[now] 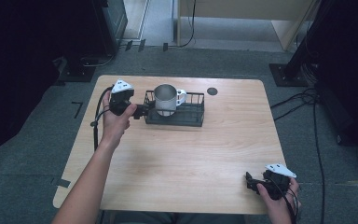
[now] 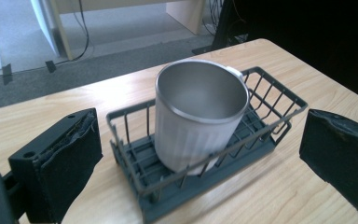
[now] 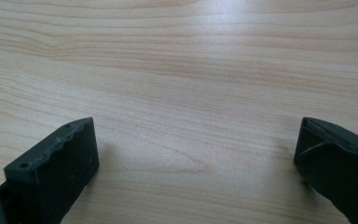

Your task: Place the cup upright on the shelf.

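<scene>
L gripper (image 2: 200, 154) wide open, nothing held, hovering just short of mug (image 2: 198, 116). Mug upright inside wire basket (image 2: 279, 105), at basket's L end, handle pointing away; basket near far edge of table (image 1: 182, 154), left of centre. R gripper (image 3: 196, 158) also wide open, empty, low over bare wood at near R corner. Progress, judging by layout: approach nearly done; closing on mug and lifting out not yet done.

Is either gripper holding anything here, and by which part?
Nothing is held. The left gripper is open before the mug in the wire basket; the right gripper is open over bare table.
</scene>
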Available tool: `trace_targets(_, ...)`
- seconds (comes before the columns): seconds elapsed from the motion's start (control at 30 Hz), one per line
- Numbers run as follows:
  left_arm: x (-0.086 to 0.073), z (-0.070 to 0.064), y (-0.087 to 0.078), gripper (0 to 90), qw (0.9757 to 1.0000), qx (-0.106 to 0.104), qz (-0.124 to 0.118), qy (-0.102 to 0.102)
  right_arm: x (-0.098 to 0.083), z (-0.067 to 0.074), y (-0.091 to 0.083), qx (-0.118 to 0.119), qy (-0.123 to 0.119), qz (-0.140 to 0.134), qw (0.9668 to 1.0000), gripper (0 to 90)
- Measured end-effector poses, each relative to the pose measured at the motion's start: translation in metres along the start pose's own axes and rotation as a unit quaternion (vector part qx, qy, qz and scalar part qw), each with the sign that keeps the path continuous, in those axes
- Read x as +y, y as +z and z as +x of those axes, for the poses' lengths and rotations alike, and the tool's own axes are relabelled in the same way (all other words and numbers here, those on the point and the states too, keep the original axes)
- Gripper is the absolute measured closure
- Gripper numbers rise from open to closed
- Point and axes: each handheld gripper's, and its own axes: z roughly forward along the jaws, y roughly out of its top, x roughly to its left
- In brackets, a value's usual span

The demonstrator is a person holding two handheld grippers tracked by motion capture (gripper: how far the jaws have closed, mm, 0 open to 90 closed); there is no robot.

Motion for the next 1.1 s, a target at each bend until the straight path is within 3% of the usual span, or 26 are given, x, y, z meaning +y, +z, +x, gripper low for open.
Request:
trace_targets(0.33,-0.043,0.003,-0.028,0.0,0.9999,0.015,0.0,-0.009,0.0,0.0,0.0,0.0,0.0,0.0,1.0,0.0)
trace_targets(0.67,-0.081,0.006,-0.045,0.0,0.9993,0.026,0.007,-0.027,0.0,0.0,0.0,0.0,0.0,0.0,1.0,0.0)
trace_targets(0.97,-0.124,0.016,-0.058,0.0,0.9972,0.053,0.022,-0.049,0.0,0.0,0.0,0.0,0.0,0.0,1.0,0.0)
trace_targets(1.1,-0.145,0.02,-0.063,0.0,0.9959,0.069,0.037,-0.046,0.0,0.0,0.0,0.0,0.0,0.0,1.0,0.0)
